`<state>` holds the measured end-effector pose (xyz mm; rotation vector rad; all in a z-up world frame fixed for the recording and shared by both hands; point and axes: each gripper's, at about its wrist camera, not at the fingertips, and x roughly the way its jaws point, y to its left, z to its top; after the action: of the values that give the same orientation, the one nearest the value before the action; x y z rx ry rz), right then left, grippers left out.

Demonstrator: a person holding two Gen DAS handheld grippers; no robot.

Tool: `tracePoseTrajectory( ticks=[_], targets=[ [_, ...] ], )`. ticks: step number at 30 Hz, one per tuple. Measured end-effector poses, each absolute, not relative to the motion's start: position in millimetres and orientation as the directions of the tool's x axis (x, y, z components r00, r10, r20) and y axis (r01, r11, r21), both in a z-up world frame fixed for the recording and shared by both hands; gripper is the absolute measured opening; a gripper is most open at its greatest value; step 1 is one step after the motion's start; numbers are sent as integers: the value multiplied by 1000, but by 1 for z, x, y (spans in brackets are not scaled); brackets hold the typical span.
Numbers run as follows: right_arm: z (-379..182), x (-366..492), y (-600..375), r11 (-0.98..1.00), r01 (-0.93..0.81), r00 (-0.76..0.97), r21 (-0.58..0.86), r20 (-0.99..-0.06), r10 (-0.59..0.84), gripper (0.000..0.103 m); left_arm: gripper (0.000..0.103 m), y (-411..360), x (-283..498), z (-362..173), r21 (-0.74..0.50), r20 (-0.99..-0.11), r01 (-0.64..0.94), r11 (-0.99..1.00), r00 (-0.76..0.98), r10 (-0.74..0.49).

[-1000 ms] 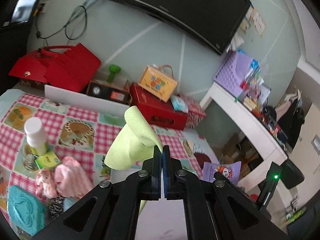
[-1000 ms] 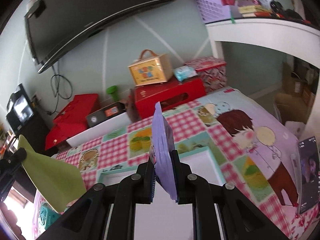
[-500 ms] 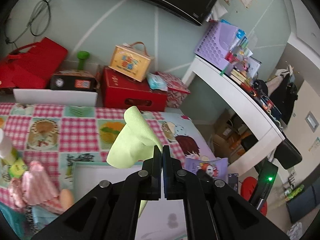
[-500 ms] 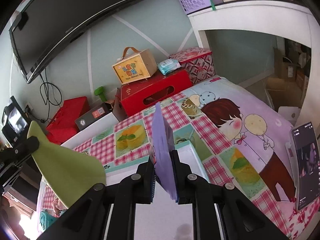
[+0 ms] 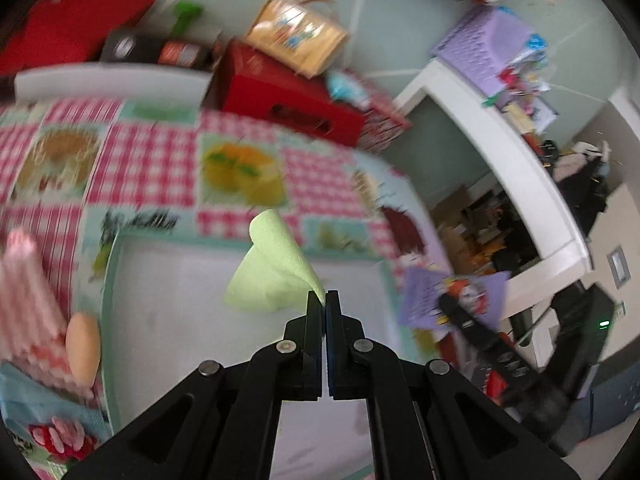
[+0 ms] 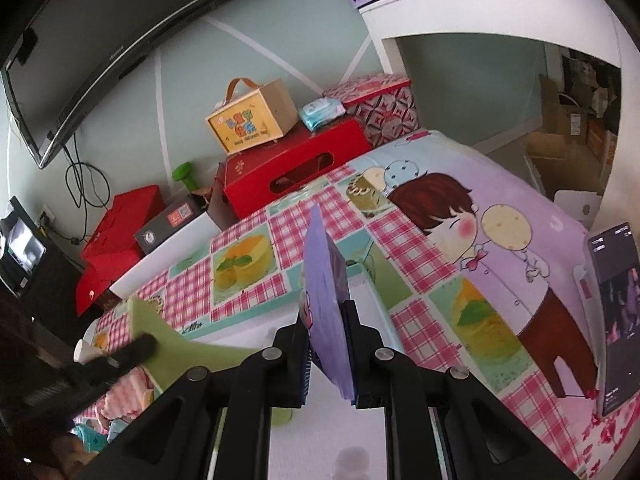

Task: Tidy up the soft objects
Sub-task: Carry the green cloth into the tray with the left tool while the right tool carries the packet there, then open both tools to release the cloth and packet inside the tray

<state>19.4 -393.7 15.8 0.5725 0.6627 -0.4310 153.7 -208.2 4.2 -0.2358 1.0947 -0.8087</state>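
Above the white tray (image 5: 168,320), tilted left gripper (image 5: 323,300) pinches green cloth (image 5: 272,276).

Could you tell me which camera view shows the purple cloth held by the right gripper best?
The left wrist view, though blurred: it shows the purple cloth face-on, printed picture visible, in the right gripper. The right wrist view shows it only edge-on between its own fingers.

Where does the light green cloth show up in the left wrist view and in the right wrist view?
Left wrist view: the green cloth sits at centre, pinched in the shut left gripper, over the white tray.
Right wrist view: the cloth is at lower left, partly behind the right gripper.
Shared landmark: the red box behind the table.
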Motion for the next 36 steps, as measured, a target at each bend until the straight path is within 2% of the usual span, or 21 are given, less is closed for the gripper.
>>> tracePoseTrajectory(
  ticks=[7, 12, 22, 31, 35, 36],
  targets=[
    [5, 32, -384, 780, 502, 710, 373, -693, -125, 15, 1, -191, 158, -27, -431, -805, 409, 805, 229, -547],
    [-5, 43, -377, 787, 460, 709, 411, -704, -47, 15, 1, -185, 158, -44, -266, -881, 401, 876, 267, -390],
    [-22, 55, -370, 786, 447, 677, 427, -736, 15, 18, 1, -176, 159, -58, -221, -912, 376, 900, 246, -327],
    [-24, 52, -376, 781, 503, 637, 369, -769, -47, 18, 1, -170, 155, -53, -200, -922, 374, 906, 240, -303],
    [-25, 51, -378, 780, 533, 608, 326, -790, -86, 25, 4, -168, 154, -50, -191, -925, 373, 908, 242, -294],
    [-24, 50, -379, 783, 539, 601, 311, -793, -99, 25, 7, -167, 154, -49, -191, -924, 372, 909, 244, -294]
  ],
)
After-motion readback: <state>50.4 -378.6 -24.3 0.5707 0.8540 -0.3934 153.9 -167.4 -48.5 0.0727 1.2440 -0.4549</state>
